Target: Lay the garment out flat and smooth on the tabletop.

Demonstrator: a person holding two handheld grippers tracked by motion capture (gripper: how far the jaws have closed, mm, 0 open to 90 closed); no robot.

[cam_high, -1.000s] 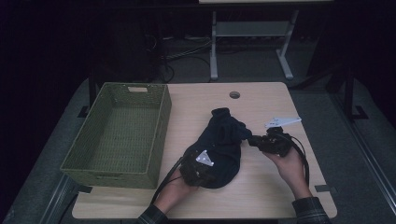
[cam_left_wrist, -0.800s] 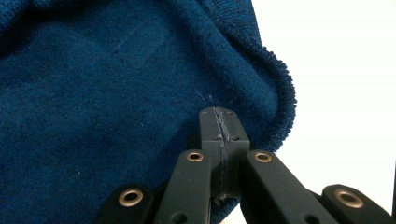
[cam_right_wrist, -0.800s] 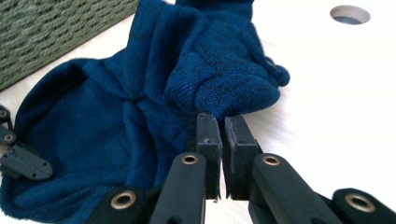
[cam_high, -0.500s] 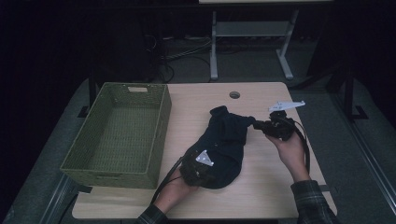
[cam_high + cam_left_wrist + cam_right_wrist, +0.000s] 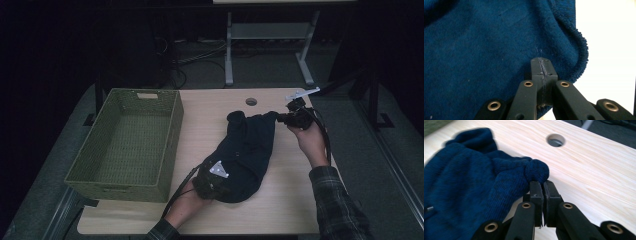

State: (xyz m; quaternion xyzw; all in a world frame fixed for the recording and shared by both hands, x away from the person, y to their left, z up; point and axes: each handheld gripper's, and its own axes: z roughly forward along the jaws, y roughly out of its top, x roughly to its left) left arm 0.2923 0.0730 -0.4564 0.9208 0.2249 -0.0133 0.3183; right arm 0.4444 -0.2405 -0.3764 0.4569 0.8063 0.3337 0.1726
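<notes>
We have the blue sweater [image 5: 245,150] lying mid-table [image 5: 280,210], right of the empty basket [image 5: 125,145]. Our left gripper [image 5: 541,62] is clamped on its near edge, and the right gripper [image 5: 542,185] pinches a far corner. To spread it well, we should draw the right one outward evenly while keeping the left pinned, both grips firm, without lifting the cloth too high.

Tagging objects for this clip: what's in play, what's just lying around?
In play: blue sweater, left gripper and right gripper both clamped on it; green basket probably its destination.
Lying about: metal stand and cables behind the table.
</notes>
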